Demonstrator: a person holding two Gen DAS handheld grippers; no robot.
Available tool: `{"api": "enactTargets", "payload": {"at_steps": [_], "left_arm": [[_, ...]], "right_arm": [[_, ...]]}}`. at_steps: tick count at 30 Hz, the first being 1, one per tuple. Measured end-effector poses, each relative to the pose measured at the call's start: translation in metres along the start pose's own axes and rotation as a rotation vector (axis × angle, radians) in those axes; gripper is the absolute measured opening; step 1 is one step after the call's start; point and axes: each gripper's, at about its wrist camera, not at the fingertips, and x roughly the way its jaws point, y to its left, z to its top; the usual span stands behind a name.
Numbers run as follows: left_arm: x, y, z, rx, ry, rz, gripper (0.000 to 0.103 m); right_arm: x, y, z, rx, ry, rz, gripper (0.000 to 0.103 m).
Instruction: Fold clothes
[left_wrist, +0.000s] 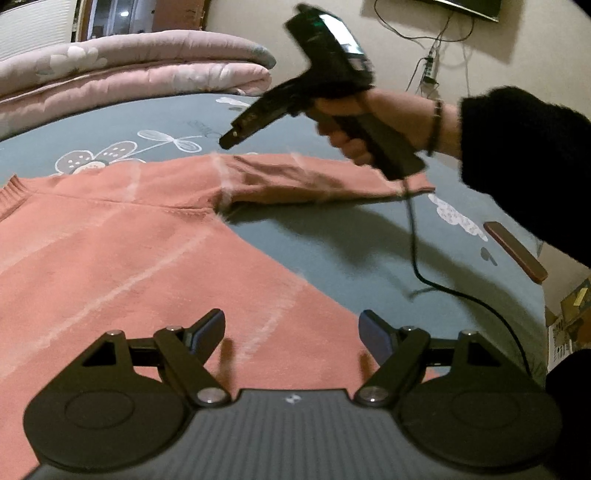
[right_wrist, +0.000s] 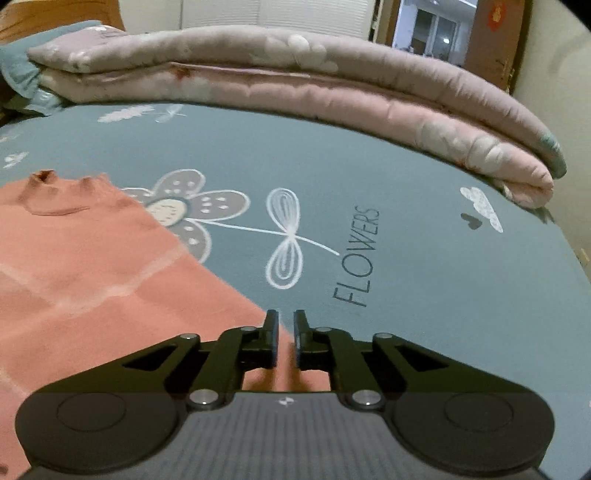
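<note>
Hovering nearly shut and empty, the right tongs (right_wrist: 285, 339) sit over the sweater's (right_wrist: 85, 273) sleeve edge, garment spreading toward nine o'clock; the left tongs (left_wrist: 291, 336) gape wide above its body, sleeve (left_wrist: 314, 181) stretching toward one o'clock.

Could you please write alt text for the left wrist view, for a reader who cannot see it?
An open left claw hovers over a salmon-pink sweater spread flat on a grey-blue flowered bedsheet. Beyond it, a hand in a black sleeve holds the right claw above the sweater's outstretched sleeve.
</note>
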Motion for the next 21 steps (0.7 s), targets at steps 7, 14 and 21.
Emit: {"api": "enactTargets", "payload": {"at_steps": [7,14,21], "left_arm": [[-0.006,-0.006,0.002,-0.01,0.003,-0.003,0.079],[-0.016,-0.009,0.001,0.0,0.007,0.003,0.08],[-0.019,-0.007,0.001,-0.037,0.009,0.017,0.08]], "right_arm": [[-0.024,0.047,-0.026,-0.134,0.038,0.11,0.018],[-0.028,0.044,-0.059,-0.173,0.091,0.006,0.038],[-0.037,0.056,-0.045,-0.099,0.013,0.039,0.038]]}}
